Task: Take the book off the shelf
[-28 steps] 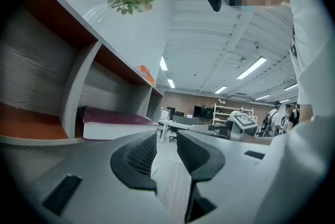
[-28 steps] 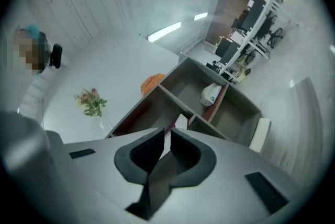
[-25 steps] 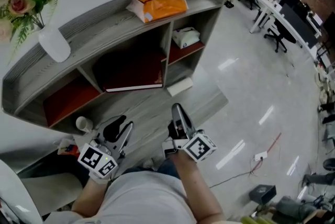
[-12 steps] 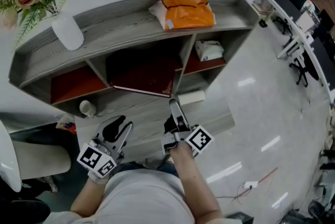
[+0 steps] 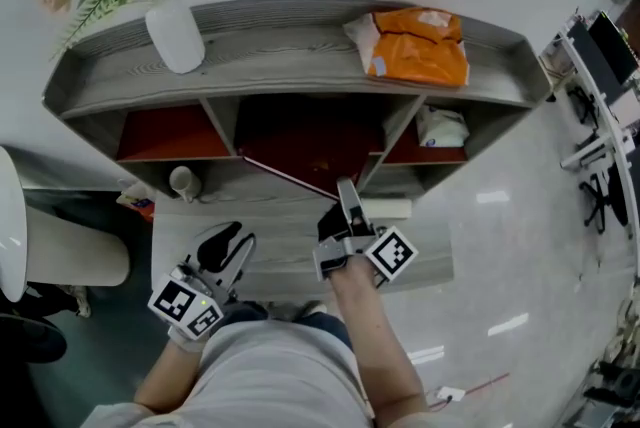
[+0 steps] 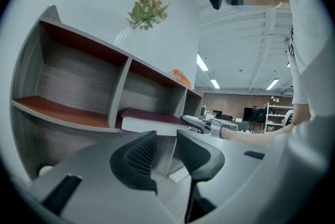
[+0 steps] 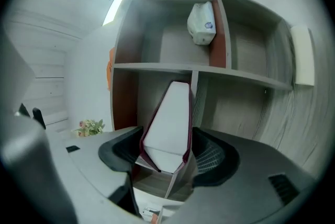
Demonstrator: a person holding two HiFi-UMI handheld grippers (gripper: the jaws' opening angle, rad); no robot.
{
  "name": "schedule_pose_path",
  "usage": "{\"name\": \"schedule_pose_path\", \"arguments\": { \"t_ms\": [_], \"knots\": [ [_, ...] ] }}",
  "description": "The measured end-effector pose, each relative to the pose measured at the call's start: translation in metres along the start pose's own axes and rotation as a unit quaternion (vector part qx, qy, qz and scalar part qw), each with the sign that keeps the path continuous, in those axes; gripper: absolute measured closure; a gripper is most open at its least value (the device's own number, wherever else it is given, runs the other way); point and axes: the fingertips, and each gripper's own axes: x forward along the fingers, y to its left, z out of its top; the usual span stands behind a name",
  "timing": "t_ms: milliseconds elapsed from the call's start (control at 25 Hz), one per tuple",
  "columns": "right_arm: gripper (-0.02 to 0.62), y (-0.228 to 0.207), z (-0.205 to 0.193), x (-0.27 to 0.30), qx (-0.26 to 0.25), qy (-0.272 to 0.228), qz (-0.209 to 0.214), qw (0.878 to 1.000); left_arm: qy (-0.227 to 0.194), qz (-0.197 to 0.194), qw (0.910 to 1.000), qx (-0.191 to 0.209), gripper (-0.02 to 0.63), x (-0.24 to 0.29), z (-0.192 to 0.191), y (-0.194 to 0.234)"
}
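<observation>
A dark red book (image 5: 310, 144) lies flat in the middle compartment of the grey shelf (image 5: 300, 56), with its front corner sticking out. My right gripper (image 5: 346, 199) reaches to that corner. In the right gripper view the book (image 7: 168, 123) sits between the wide-spread jaws of the right gripper (image 7: 166, 157), and I cannot see the pads pressing on it. My left gripper (image 5: 232, 248) hangs back low at the left, away from the shelf. Its jaws stand only slightly apart with nothing between them (image 6: 165, 145). The left gripper view shows the book (image 6: 149, 121) from the side.
On the shelf top stand a white vase with flowers (image 5: 175, 36) and an orange bag (image 5: 415, 46). A white packet (image 5: 440, 128) lies in the right compartment, a cup (image 5: 182, 181) and a white box (image 5: 385, 208) lower down. A white chair (image 5: 60, 261) stands left.
My right gripper has moved forward to the book's front corner. The head view has swung so that the shelf faces me squarely. The left gripper has stayed where it was.
</observation>
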Motion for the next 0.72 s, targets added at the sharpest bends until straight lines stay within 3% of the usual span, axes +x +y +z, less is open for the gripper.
{"name": "schedule_pose_path", "arguments": {
  "t_ms": [320,720],
  "knots": [
    [0.341,-0.003,-0.006,0.007,0.034,0.021,0.009,0.999,-0.017,0.034,0.9992,-0.011,0.48,-0.009,-0.002,0.004],
    [0.356,0.0,-0.009,-0.011,0.033,0.005,0.016,0.999,-0.019,0.025,0.9994,-0.017,0.48,-0.016,-0.007,0.002]
  ]
}}
